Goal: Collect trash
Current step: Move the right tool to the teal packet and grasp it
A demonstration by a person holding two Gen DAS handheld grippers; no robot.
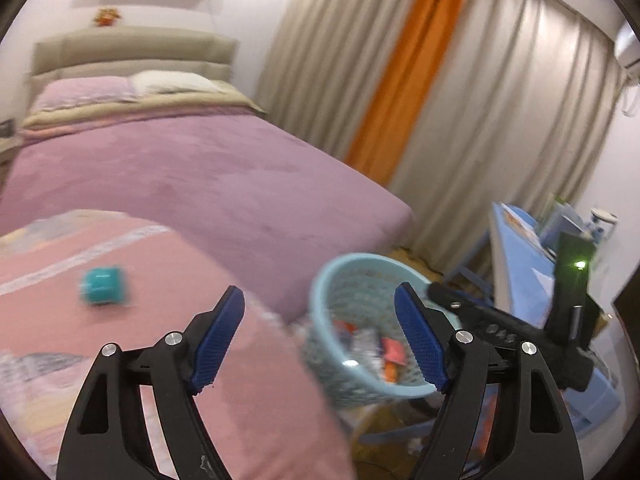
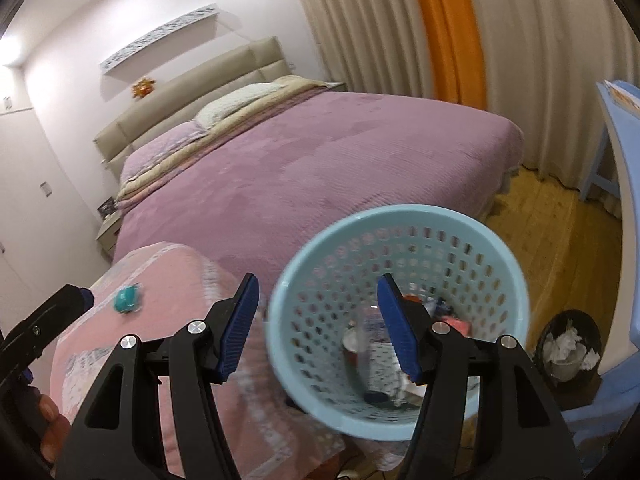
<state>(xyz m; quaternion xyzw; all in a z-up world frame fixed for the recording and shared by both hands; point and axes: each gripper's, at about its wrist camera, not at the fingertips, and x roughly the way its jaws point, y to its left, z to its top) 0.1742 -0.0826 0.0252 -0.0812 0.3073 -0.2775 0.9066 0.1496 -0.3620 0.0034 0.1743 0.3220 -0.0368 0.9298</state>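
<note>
Two grippers released, nothing between either's pads | left gripper (image 1: 320, 338) and right gripper (image 2: 316, 330) over pink quilt (image 2: 176, 280) | teal wrapped item (image 1: 103, 285) lies on quilt, well left of light-blue perforated basket (image 2: 304, 368) holding trash | advice: approach squarely, straddle item, pinch, lift clear of quilt, drop inside basket rim

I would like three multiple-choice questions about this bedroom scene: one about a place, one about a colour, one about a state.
1. Where does the small teal object lie?
A. on the pink quilt
B. inside the basket
C. on the wooden floor

2. What colour is the perforated basket?
A. orange
B. light blue
C. black

3. How do the jaws of the left tool stand?
A. shut on the teal object
B. shut on the basket rim
C. open, holding nothing

Answers: 1 A, it rests on the pink quilt beside the basket. 2 B, its rim and wall are pale blue. 3 C, the blue pads stand apart with nothing between them.
</note>
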